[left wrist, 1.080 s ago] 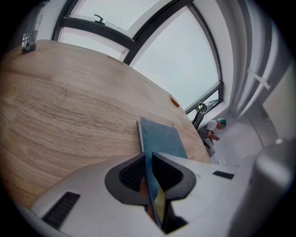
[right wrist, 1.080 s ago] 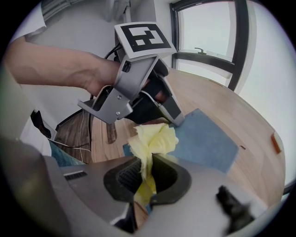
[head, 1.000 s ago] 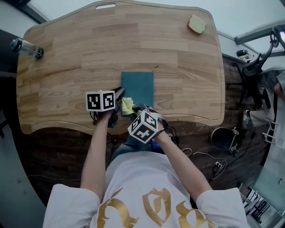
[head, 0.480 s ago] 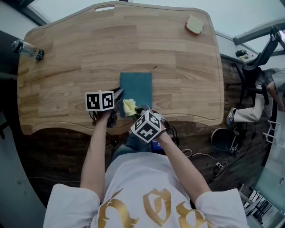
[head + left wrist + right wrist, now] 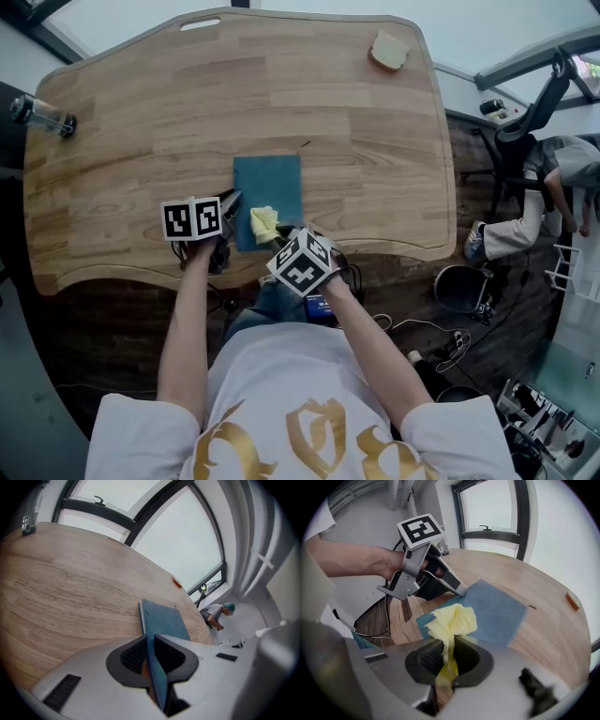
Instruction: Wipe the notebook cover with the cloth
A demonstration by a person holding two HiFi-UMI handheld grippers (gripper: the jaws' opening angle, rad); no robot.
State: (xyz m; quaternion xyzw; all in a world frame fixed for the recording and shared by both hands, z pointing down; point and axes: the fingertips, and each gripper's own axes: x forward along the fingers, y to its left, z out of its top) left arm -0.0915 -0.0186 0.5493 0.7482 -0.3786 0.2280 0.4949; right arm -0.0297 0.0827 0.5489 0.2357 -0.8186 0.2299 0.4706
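Notebook point(image 5: 272, 183) lies teal cover up by the middle of the desk's point(image 5: 375, 141) near edge. Left gripper point(image 5: 151, 641) is unchanged from a second ago, its fingers point(image 5: 133, 654) nearly closed and pinching the notebook's near-left edge to pin it. Right gripper point(image 5: 449, 645) has its fingers clamped on the yellow cloth point(image 5: 452, 620), with a bunched wad poking past the tips over the cover's near end. The change is small: the cloth has slid from the cover's near-left corner a little toward the middle of its near edge, and the right gripper has rolled slightly. The head view drifted too, so part of that shift may be the camera. Cloth probably touches the cover, but that is not certain from these angles. This reads as wiping under way and early, with only the near strip worked and the far part not yet reached.
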